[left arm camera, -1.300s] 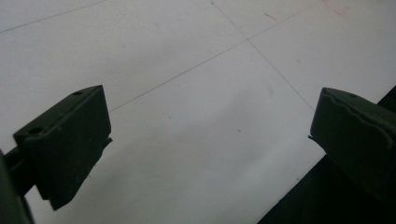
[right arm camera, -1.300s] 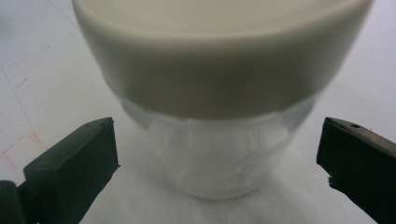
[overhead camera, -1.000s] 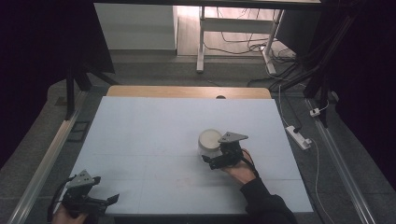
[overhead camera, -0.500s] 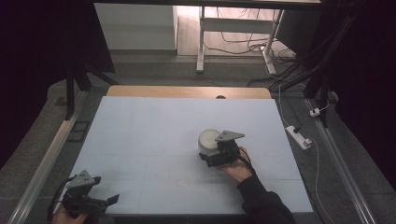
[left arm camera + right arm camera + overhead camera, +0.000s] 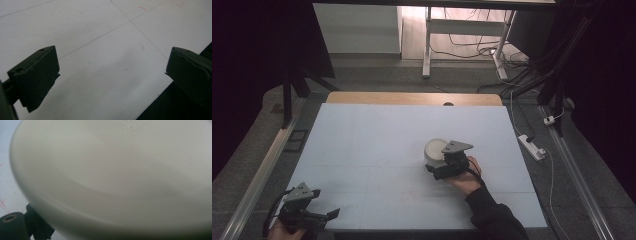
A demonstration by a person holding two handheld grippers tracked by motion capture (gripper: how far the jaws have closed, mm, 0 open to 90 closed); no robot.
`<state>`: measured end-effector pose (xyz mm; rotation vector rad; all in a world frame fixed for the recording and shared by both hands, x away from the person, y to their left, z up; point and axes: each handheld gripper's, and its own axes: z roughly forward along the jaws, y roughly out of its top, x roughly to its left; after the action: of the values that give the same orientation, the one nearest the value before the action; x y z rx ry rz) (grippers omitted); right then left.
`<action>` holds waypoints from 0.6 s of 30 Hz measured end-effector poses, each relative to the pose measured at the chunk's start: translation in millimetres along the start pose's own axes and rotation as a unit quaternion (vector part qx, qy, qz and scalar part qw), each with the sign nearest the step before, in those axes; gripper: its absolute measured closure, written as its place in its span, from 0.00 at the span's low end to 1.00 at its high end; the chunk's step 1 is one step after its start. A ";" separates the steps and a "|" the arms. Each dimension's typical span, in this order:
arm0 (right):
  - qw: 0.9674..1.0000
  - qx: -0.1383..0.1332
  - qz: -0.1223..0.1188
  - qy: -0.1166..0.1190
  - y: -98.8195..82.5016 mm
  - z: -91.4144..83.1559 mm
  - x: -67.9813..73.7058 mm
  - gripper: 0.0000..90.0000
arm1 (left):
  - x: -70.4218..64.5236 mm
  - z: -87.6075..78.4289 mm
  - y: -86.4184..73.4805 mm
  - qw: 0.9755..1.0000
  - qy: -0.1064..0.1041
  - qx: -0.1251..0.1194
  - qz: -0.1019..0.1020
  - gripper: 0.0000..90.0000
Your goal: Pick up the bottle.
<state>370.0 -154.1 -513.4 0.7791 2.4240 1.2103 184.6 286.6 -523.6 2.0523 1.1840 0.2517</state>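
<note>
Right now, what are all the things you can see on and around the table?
Round white bowl: one, off-white, right of the table's middle, at the right gripper.
Pale blue table top: one, with a wooden strip along its far edge.
White power strip: one, on the floor right of the table.
White desk frame: one, beyond the table.
Left gripper: black, near left corner, jaws apart.
Right gripper: black, against the bowl; jaws hidden.
Right hand: holding the right gripper.

Pale table point(image 5: 362, 145), power strip point(image 5: 531, 146) (probably) floor-side.
</note>
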 end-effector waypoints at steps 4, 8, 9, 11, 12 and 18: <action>1.000 -0.001 -0.008 0.000 0.2 -0.8 0.9 0.07 | 0.0 0.0 0.0 1.000 0.000 0.000 0.000 0.00; 1.000 -0.005 -0.011 0.004 1.8 -3.3 2.4 0.07 | 0.0 0.1 0.1 1.000 -0.001 0.000 0.000 0.00; 1.000 -0.007 -0.011 0.006 2.6 -4.2 2.7 0.07 | 0.0 0.1 0.1 1.000 -0.001 0.000 0.000 0.00; 1.000 -0.009 -0.008 0.010 4.4 -6.0 4.3 0.07 | 0.0 -0.1 0.0 1.000 -0.001 -0.001 0.000 0.00; 1.000 -0.010 -0.009 0.013 5.3 -6.9 5.0 0.07 | 0.0 -0.1 0.0 1.000 -0.001 -0.001 0.000 0.00; 0.999 -0.012 -0.013 0.027 10.5 -11.1 13.1 0.07 | 0.1 -0.2 0.0 1.000 -0.002 -0.001 0.000 0.00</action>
<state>357.3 -148.2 -498.9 0.7156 2.4512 1.2636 184.5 286.7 -523.5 2.0493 1.1821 0.2493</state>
